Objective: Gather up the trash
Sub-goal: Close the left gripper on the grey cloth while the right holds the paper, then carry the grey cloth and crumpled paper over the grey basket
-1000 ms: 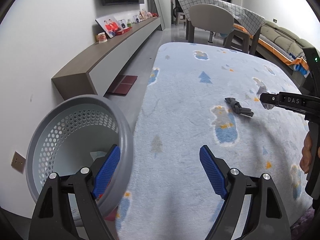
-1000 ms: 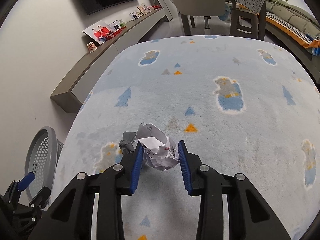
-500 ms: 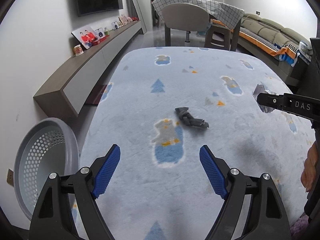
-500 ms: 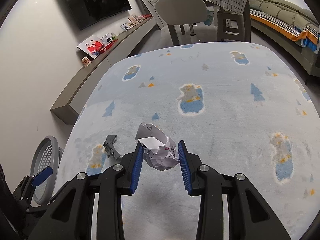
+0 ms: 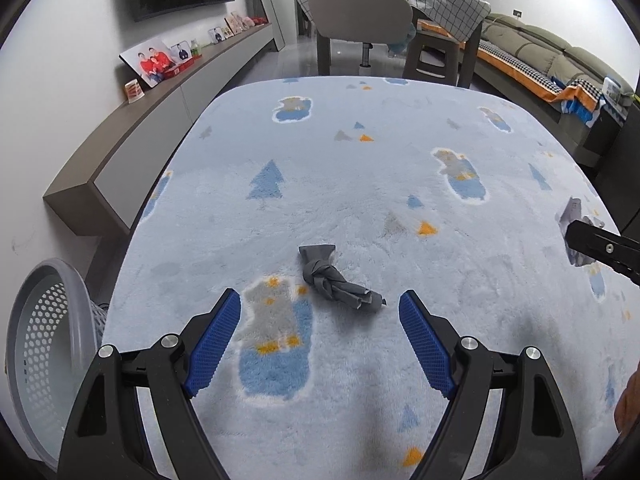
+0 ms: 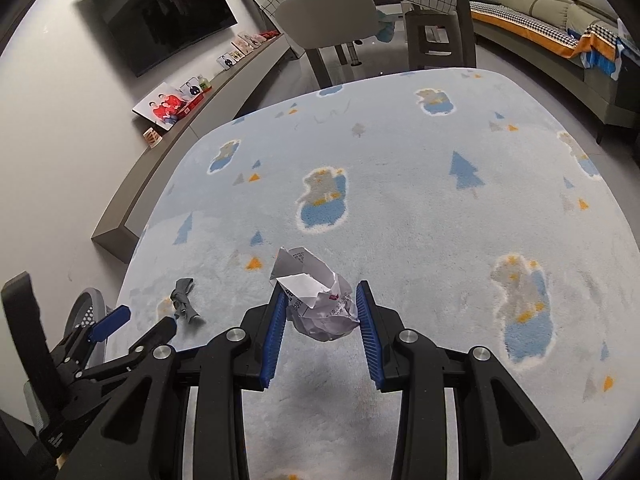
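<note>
A knotted grey cloth scrap (image 5: 336, 282) lies on the light blue rug (image 5: 360, 184). It sits just ahead of my left gripper (image 5: 320, 316), which is open and empty, its jaws wide apart. My right gripper (image 6: 320, 308) is shut on a crumpled white paper ball (image 6: 320, 300) and holds it above the rug. The paper ball also shows at the right edge of the left wrist view (image 5: 574, 220). The grey cloth scrap shows in the right wrist view (image 6: 184, 300), next to the left gripper (image 6: 136, 320).
A grey perforated basket (image 5: 36, 352) lies tipped at the rug's left edge on the floor. A low wall shelf (image 5: 132, 128) with photos runs along the left. A chair and table (image 5: 360, 12) stand beyond the rug, a sofa (image 5: 560, 64) at right.
My left gripper has swung from the basket rim to the right, over the rug, and now faces the grey cloth scrap. The right gripper keeps hold of the paper ball.
</note>
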`<control>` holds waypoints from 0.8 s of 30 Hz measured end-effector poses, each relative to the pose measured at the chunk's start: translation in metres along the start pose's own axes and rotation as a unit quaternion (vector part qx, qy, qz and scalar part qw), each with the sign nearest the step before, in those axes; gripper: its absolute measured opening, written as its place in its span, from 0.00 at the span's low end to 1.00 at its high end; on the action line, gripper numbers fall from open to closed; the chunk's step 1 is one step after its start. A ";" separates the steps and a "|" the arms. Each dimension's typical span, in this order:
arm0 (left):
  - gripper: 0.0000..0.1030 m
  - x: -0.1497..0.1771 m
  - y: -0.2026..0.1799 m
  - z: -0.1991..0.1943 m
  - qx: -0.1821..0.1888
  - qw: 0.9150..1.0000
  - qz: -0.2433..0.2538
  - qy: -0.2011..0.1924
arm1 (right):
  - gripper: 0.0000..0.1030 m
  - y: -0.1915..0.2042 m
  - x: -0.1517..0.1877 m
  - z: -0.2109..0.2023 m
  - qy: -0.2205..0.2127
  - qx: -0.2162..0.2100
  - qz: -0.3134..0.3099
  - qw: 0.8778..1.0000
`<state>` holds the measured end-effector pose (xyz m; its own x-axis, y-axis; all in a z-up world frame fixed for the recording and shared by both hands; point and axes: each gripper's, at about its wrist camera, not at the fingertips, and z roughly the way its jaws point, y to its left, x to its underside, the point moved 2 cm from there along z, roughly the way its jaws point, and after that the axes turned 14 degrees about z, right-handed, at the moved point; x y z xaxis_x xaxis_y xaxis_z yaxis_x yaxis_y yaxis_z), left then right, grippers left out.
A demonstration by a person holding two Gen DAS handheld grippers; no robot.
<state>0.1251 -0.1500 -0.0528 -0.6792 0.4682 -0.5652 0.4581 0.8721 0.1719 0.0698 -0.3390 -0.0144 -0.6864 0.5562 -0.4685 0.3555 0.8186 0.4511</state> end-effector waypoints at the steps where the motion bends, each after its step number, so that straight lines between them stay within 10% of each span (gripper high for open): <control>1: 0.78 -0.001 0.000 0.004 -0.001 1.000 -0.002 0.004 | 0.33 0.002 -0.001 -0.002 -0.001 -0.003 -0.001 1.000; 7: 0.77 -0.007 -0.002 0.030 -0.012 1.000 -0.006 0.024 | 0.33 0.010 -0.001 -0.009 -0.005 -0.017 -0.010 1.000; 17: 0.17 0.000 -0.005 0.029 0.037 0.999 -0.001 0.028 | 0.33 0.012 0.000 -0.005 0.000 -0.014 -0.012 1.000; 24: 0.13 0.015 0.006 0.006 0.040 0.999 -0.008 0.012 | 0.33 0.024 0.006 -0.003 0.000 -0.011 -0.028 1.000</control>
<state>0.1209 -0.1389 -0.0646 -0.6997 0.4580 -0.5483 0.4902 0.8661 0.0979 0.0717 -0.3164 -0.0039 -0.7047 0.5095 -0.4938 0.3025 0.8453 0.4404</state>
